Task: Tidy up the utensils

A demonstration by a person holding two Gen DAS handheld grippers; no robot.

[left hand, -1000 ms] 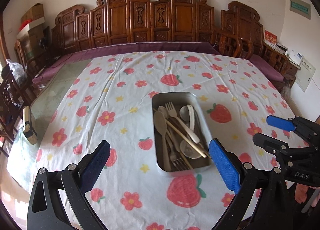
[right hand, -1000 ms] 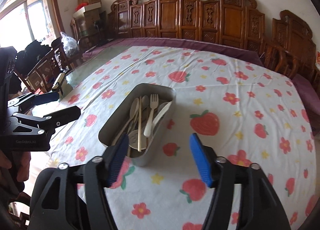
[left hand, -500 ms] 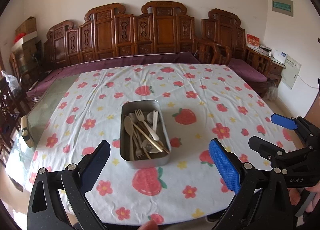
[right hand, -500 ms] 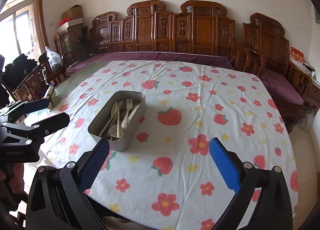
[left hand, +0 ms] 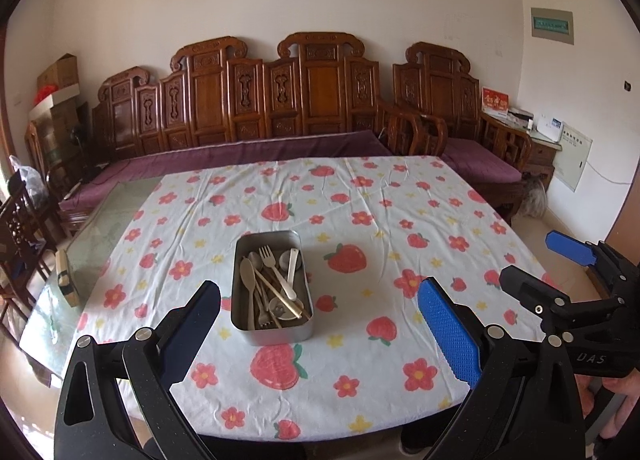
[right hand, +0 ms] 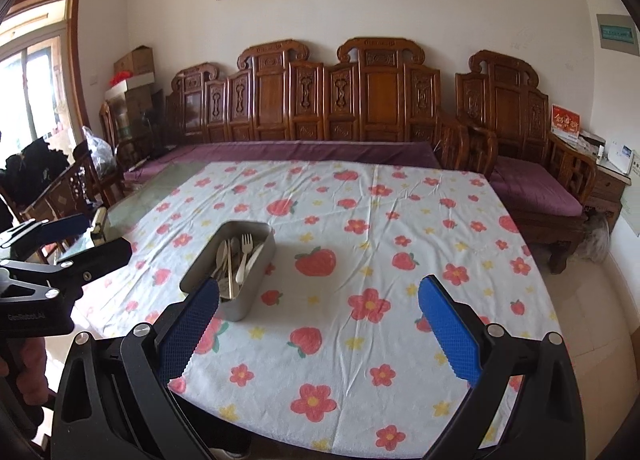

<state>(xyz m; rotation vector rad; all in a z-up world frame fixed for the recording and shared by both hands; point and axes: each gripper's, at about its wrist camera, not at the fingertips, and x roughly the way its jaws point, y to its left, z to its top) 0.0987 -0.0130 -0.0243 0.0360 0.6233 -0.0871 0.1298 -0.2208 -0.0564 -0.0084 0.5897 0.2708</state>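
The metal tray (left hand: 272, 330) serves as the landmark here: it sits on the strawberry tablecloth (left hand: 360, 220), toward the near edge of the table. All the utensils visible are inside it, piled loosely and crossing one another: a fork (left hand: 269, 260), a pale spoon (left hand: 247, 276), a white spoon (left hand: 293, 268), a pair of chopsticks (left hand: 280, 296) lying diagonally over the rest, and darker pieces beneath that are too tangled to name. Nothing lies on the cloth around the tray. Judged from this, the gathering part of the job looks done, since no stray piece shows outside the tray; whether sorting by kind is still wanted cannot be told, and the heap is not aligned.

The left gripper (left hand: 320, 334) hangs in the air on the near side of the tray, raised above the table edge, its 2 blue pads spread wide and holding nothing. The right gripper (right hand: 320, 334) hangs to the right of the tray and also nearer than it, jaws likewise wide apart and empty, pointing across the cloth. Neither tool touches the tray or anything in it.
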